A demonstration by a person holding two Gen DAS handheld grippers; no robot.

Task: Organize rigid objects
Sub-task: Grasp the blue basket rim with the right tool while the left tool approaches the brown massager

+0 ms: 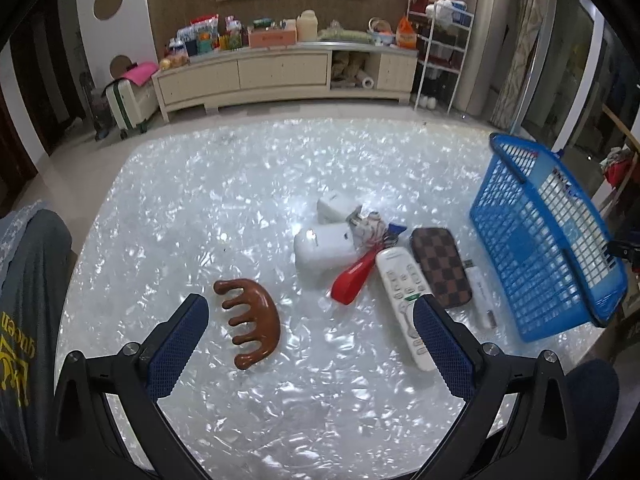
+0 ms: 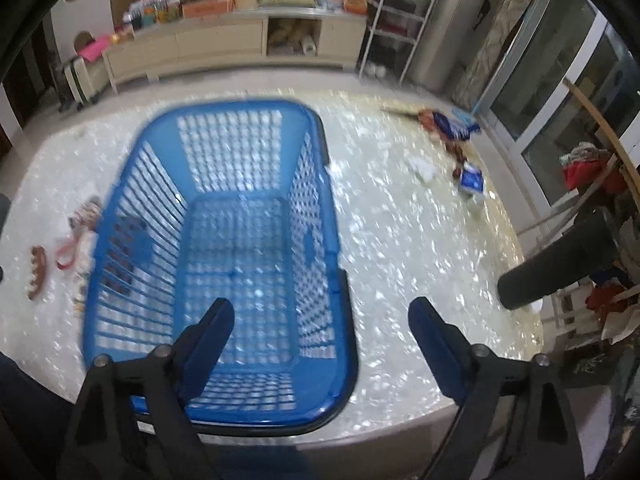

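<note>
On the pearly white table (image 1: 224,184) lie a brown wooden comb-shaped massager (image 1: 252,322), two white cases (image 1: 326,246), a red shoehorn-like piece (image 1: 354,276), a white remote (image 1: 406,300), a checkered brown wallet (image 1: 440,270) and a white USB stick (image 1: 482,298). My left gripper (image 1: 310,320) hangs open above the table, the massager just inside its left finger and the remote behind its right finger. The blue plastic basket (image 1: 536,240) stands at the right. In the right wrist view my right gripper (image 2: 322,320) is open above the near right corner of the basket (image 2: 224,240), which holds nothing.
Small packets and scraps (image 2: 452,132) lie at the table's far right edge. A dark cylinder (image 2: 560,260) and a cluttered wire rack stand off the right edge. A person's grey sleeve (image 1: 32,300) is at the left. A cabinet (image 1: 280,72) lines the back wall.
</note>
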